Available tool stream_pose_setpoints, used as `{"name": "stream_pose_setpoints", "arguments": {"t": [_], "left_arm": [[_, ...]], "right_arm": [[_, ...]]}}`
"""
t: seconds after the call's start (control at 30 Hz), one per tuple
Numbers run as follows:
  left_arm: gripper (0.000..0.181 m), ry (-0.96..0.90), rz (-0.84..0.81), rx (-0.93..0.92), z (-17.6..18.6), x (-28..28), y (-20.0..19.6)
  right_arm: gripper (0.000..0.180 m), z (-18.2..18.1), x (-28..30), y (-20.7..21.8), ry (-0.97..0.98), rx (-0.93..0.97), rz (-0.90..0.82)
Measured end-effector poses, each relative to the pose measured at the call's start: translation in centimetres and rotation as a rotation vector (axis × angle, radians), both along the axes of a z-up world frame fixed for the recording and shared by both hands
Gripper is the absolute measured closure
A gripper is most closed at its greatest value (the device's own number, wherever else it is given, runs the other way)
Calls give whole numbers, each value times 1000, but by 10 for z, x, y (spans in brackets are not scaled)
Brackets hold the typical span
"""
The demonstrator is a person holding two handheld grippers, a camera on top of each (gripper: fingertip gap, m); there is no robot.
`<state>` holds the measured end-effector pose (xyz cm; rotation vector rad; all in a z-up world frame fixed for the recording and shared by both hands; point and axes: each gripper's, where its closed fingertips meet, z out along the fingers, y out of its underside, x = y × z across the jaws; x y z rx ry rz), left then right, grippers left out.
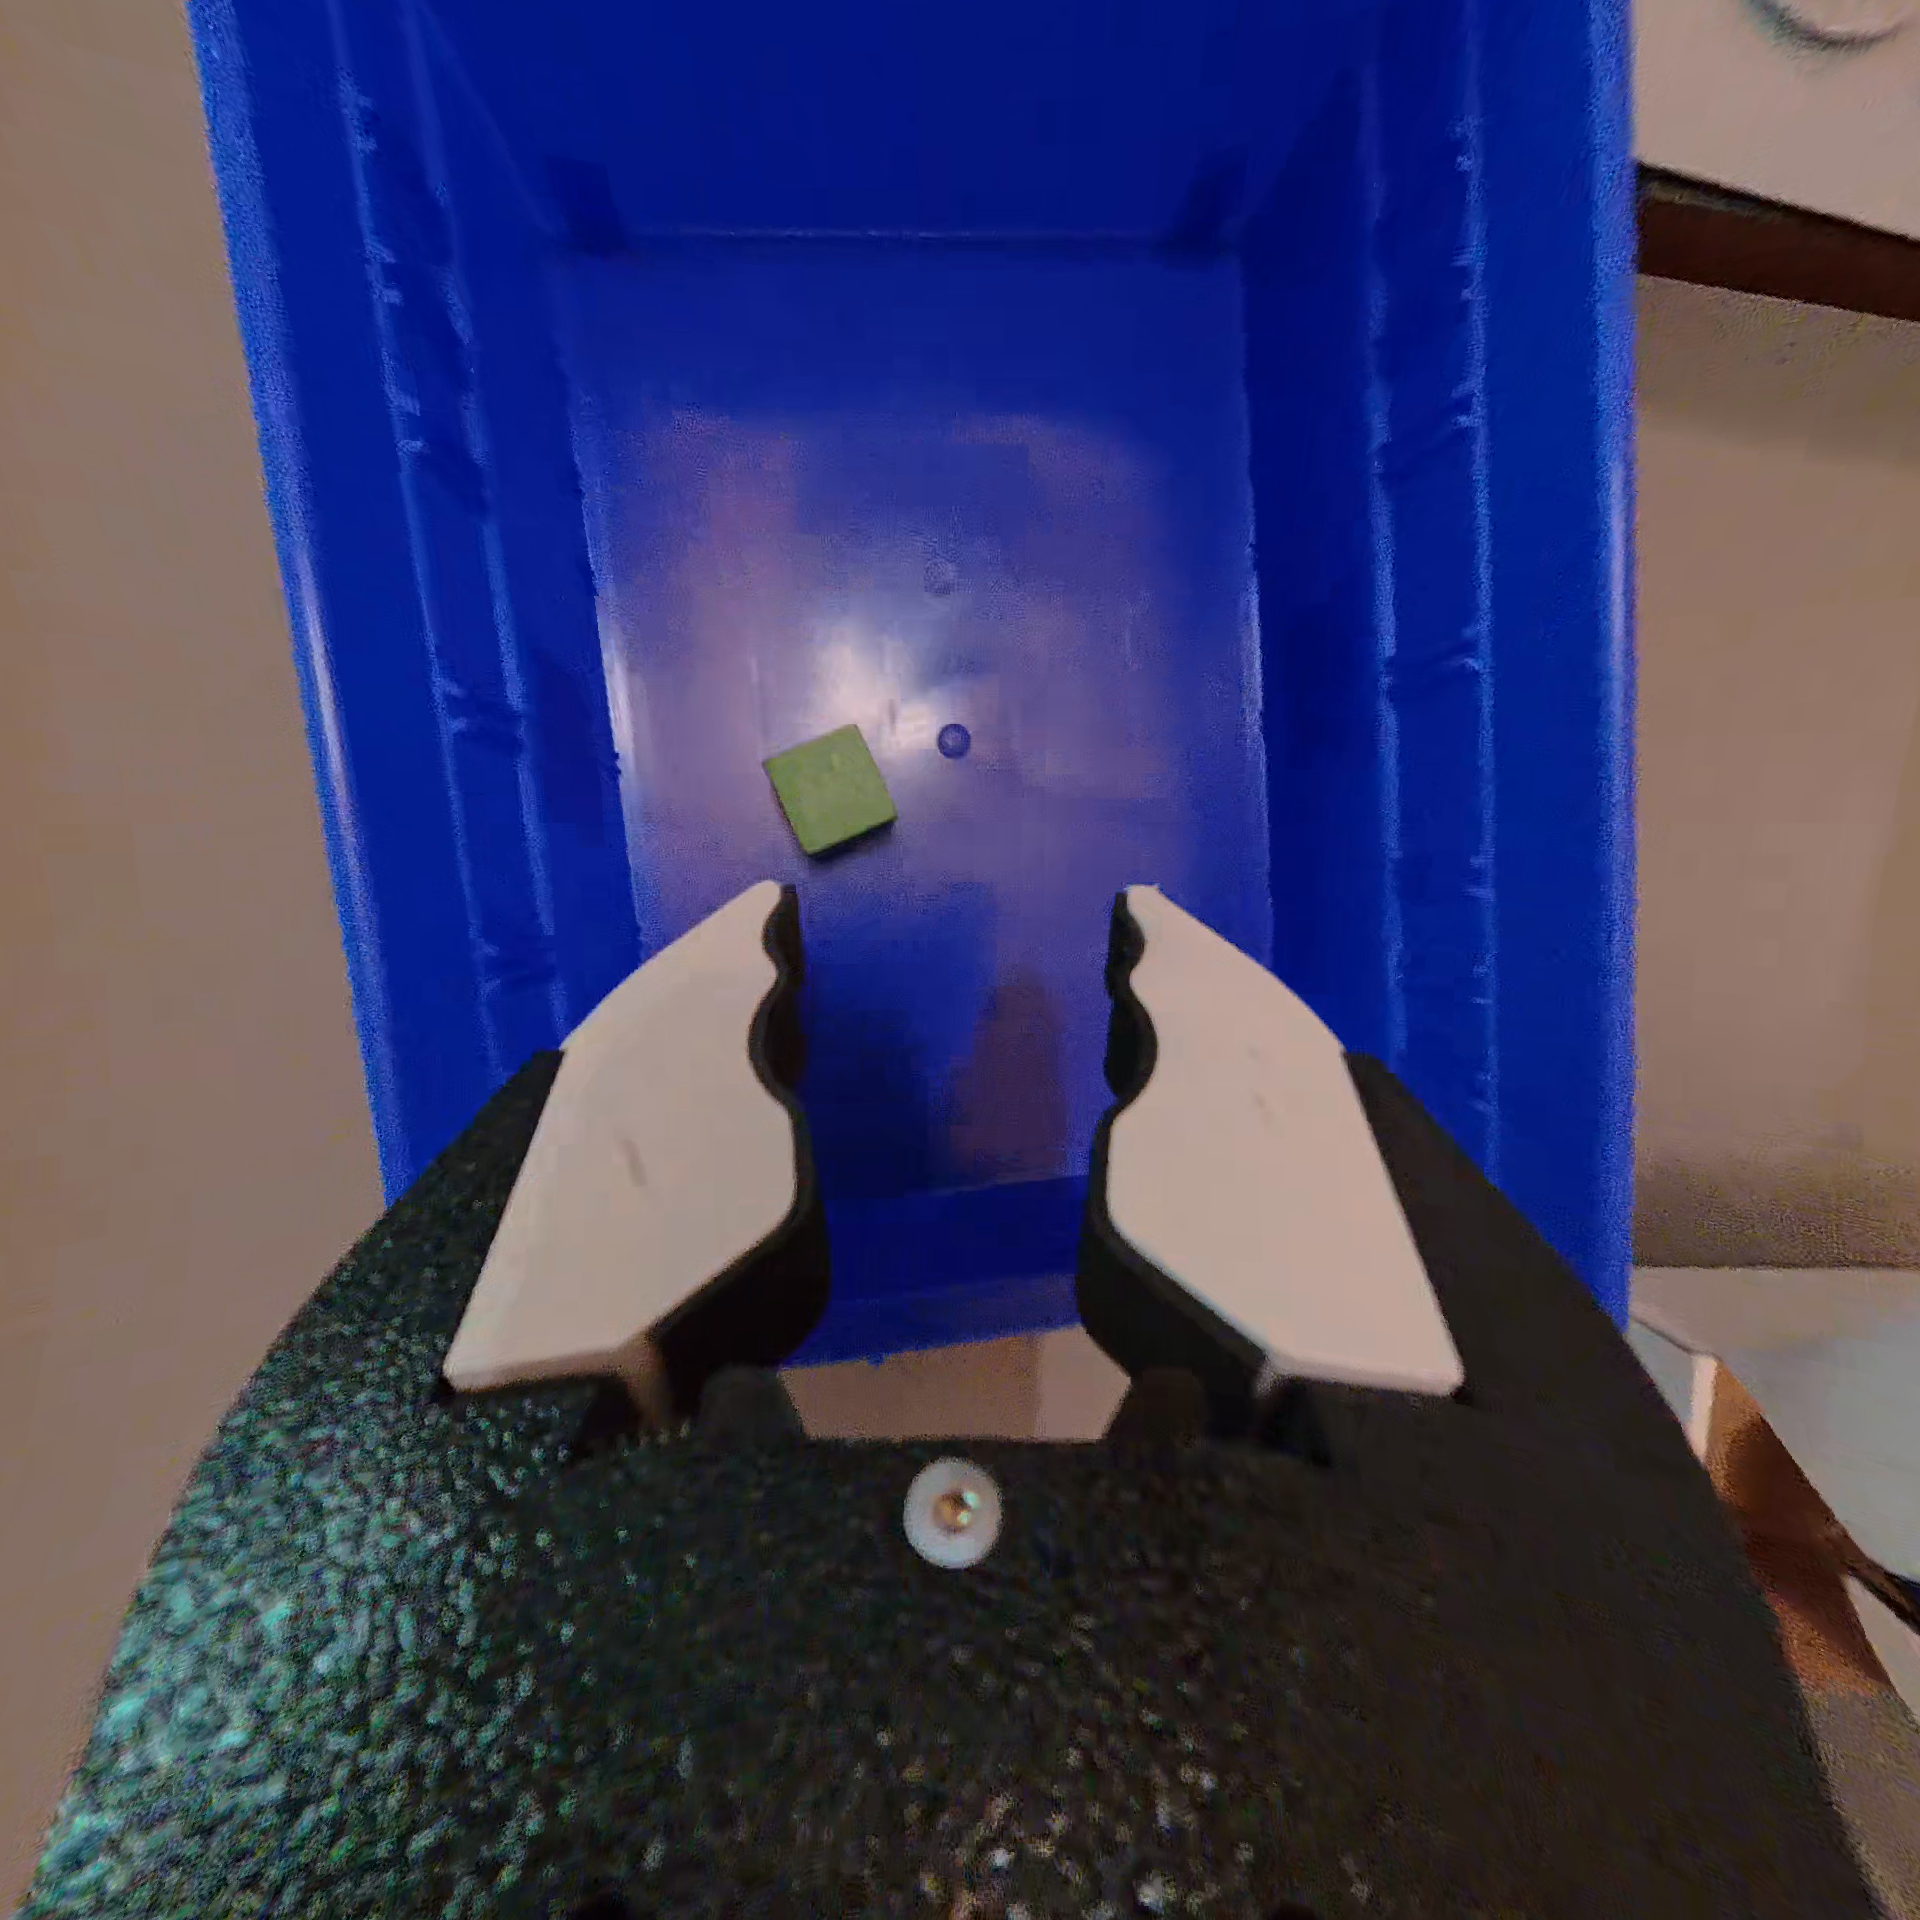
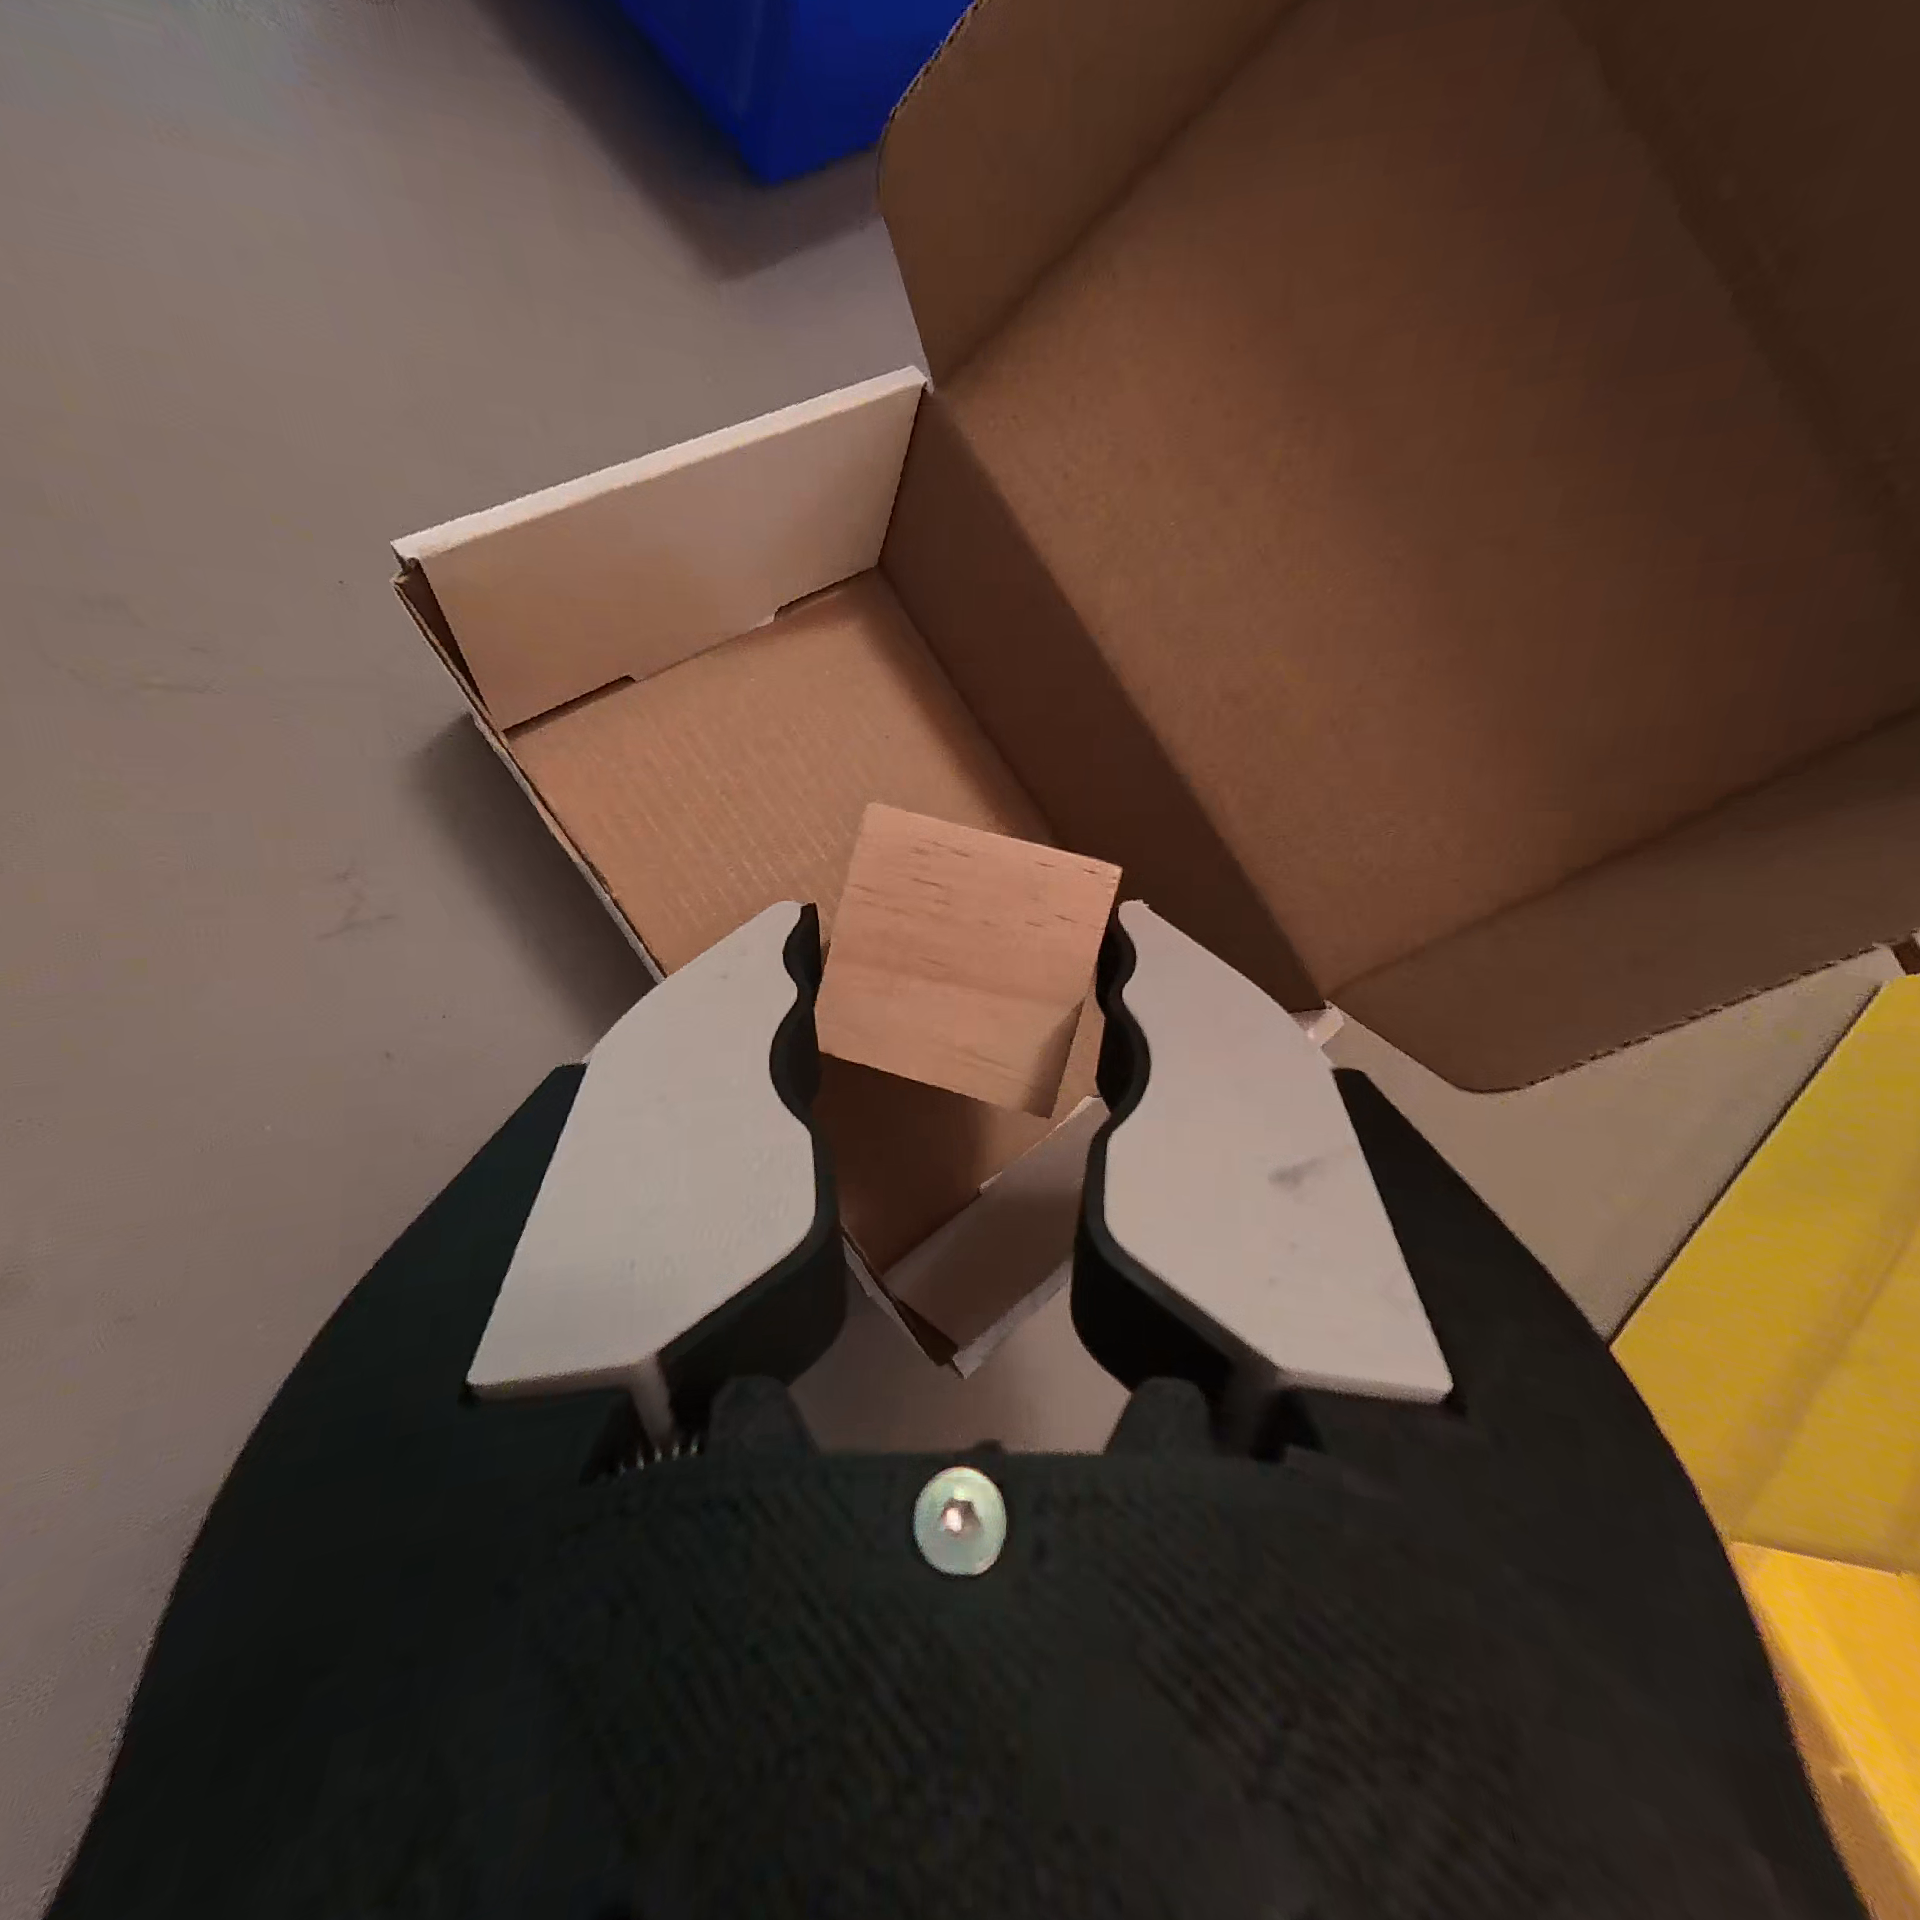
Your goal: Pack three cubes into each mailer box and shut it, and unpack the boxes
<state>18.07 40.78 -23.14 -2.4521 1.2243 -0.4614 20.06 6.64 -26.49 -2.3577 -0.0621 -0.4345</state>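
The right gripper [image 2: 961,920] is pinching a plain wooden cube [image 2: 961,971] between its fingertips, the cube sitting slightly twisted in the grip, one corner dipping toward the near right; directly beneath and just beyond it, the open mailer box [image 2: 727,769] is lying on the grey table [image 2: 229,727], its cardboard floor showing bare where it is in view, its lid [image 2: 1403,468] standing up on the right side; a yellow bin [image 2: 1787,1299] is sitting at the near right, and a corner of the blue bin [image 2: 769,83] is showing at the far edge.

The left gripper [image 1: 956,899] is hanging with its jaws spread and nothing between them, pointing down into the blue bin [image 1: 1455,727]; a single green cube [image 1: 829,790] is lying on the bin floor, just beyond the left fingertip and a little left of the gripper's centre line, turned at an angle to the jaws; the rest of the bin floor in view is holding no other cube.

The coming move appears to be turning on the wooden cube's place over the box: it is hovering above the near part of the box floor, close to the near flap [image 2: 997,1257], so a release seems to call for going slightly farther in; the left one seems nearer the green cube, needing a small shift left and a twist.
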Motion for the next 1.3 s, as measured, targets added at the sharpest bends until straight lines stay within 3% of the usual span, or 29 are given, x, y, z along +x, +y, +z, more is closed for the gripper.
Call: {"name": "stream_pose_setpoints", "arguments": {"t": [0.2, 0.43, 0.57, 0.6, 0.63, 0.83, 0.93, 1.03, 1.13, 1.3], "left_arm": [[120, 235, 105, 0, -40, -3, 28], [119, 245, 238, -48, -69, 0, 42], [136, 236, 254, -68, -78, 3, 40], [138, 252, 254, -48, -78, 1, 42], [151, 257, 229, -38, -78, 2, 42], [151, 227, 17, 19, -61, 12, 32], [151, 53, -142, 45, -24, 30, 13], [152, -274, -325, 72, 36, 46, -29], [153, -605, -535, 111, 95, 40, -89], [153, -1110, -1010, 171, 151, -12, -218]], "right_arm": [[119, 4, 1, 1, -15, 52, 34], [107, 25, -11, 4, 139, 190, 99], [107, 42, -17, 3, 214, 280, 130], [106, 45, -17, 2, 228, 292, 133], [106, 47, -17, 2, 240, 301, 134], [106, 56, -18, 0, 316, 361, 133], [105, 68, -24, 2, 421, 435, 146], [95, 86, -36, 3, 568, 536, 192], [81, 103, -58, 1, 739, 613, 312], [83, 124, -78, 2, 1017, 695, 380]]}}
